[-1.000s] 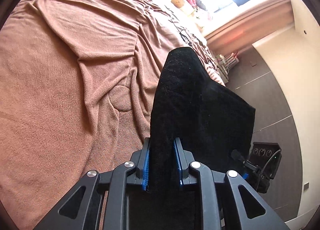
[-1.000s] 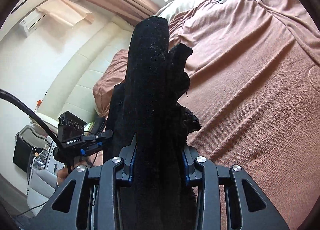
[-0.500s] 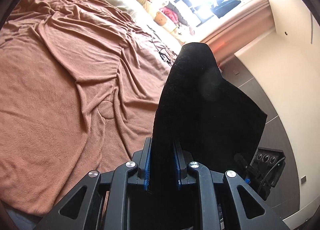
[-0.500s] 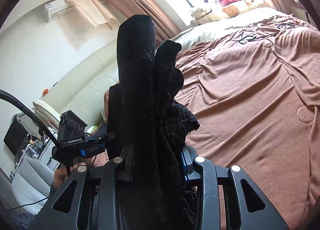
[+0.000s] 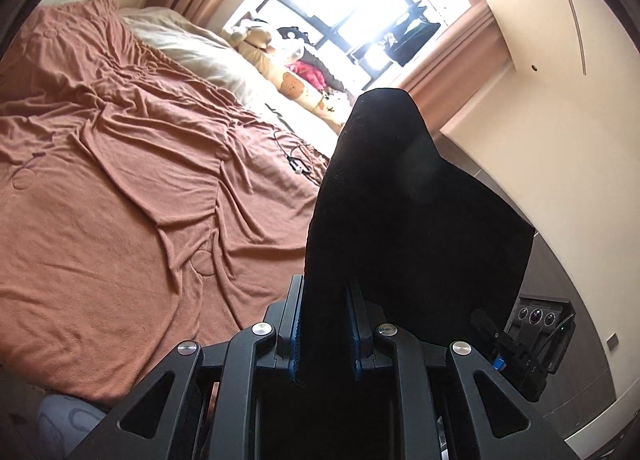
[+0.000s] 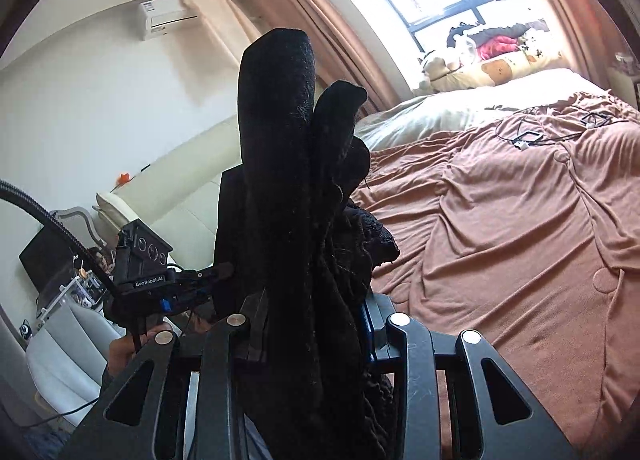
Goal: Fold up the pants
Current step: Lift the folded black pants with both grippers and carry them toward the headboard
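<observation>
Two grippers, black pants (image 5: 400, 212) clamped between both jaws, above bed (image 5: 120, 188)

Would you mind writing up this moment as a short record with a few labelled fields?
setting: bedroom, bed with brown blanket, window behind
garment: black pants, held up above the bed, not lying on it
left gripper: shut on a flat edge of the pants
right gripper: shut on a thick bunched part of the pants
other gripper in view: left gripper seen from the right wrist, also in the fabric
on the bed: cables, pillow, stuffed toys by the window
fold status: not yet laid down
</observation>
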A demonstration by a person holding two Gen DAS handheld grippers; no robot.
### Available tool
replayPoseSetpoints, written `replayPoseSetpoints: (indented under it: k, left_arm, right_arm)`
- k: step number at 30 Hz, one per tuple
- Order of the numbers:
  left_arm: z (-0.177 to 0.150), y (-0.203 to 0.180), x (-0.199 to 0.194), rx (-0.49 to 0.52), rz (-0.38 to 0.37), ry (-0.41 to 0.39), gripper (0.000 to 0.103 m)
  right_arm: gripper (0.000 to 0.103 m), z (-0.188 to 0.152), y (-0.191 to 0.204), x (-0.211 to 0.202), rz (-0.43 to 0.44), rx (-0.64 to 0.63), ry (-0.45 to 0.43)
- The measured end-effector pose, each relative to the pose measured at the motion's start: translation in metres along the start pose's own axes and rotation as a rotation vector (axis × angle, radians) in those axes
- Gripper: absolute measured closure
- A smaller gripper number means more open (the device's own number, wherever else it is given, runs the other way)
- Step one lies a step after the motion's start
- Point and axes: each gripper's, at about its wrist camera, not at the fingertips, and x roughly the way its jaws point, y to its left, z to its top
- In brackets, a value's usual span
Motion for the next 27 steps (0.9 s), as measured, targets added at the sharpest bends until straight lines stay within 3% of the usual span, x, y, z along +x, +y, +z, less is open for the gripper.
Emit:
replayPoseSetpoints:
  k: [12, 27]
  left_arm:
    - [0.014, -0.031, -0.079, 0.049, 0.037, -0.101, 0.084]
    - [0.048, 0.024, -0.152, 0.024, 0.058, -0.223, 0.084]
  right_arm:
    - [0.073, 0.012, 0.035, -0.013, 0.050, -0.070, -0.035]
    - [0.073, 0.025, 0.070, 0.060, 0.099, -0.139, 0.001]
